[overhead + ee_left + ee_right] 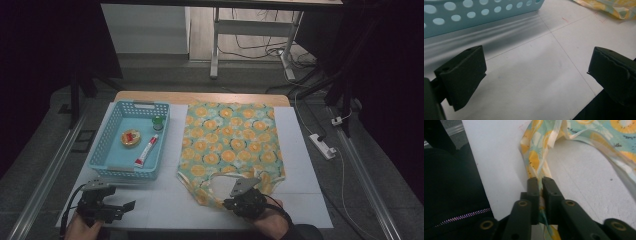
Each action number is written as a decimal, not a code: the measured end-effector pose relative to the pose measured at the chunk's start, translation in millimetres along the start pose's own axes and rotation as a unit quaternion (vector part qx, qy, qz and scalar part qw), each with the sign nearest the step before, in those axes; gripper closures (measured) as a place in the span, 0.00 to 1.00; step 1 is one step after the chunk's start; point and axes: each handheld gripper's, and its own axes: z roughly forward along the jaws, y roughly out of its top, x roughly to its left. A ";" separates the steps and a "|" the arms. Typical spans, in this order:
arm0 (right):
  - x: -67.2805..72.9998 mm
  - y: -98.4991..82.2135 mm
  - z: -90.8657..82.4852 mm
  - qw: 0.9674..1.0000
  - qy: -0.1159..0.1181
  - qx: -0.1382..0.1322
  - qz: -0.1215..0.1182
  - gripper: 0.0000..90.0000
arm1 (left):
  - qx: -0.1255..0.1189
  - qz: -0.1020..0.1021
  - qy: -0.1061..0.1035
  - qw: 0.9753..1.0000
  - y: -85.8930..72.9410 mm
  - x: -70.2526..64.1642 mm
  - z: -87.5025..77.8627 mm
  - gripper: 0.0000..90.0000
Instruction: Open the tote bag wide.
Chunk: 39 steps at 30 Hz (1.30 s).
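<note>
One strap of patterned garment (536, 160) pinched between closed jaws of right hand-held gripper (540, 182); rest spreads beyond.

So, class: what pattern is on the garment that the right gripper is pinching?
Orange citrus slices on light teal, on the garment; clearest in the high view.

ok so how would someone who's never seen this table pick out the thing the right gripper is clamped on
Start from the white table: a blue basket stands on its left part and a flat cloth lies to the right of it. That cloth is the garment, and the right gripper has its jaws shut on the near edge. No neighbour shares its teal fabric printed with orange slices.
</note>
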 end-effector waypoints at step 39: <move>-22.0 9.2 -12.0 0.997 0.047 -0.034 0.051 0.95 | 0.003 -0.004 0.000 1.000 0.2 0.9 0.1 0.03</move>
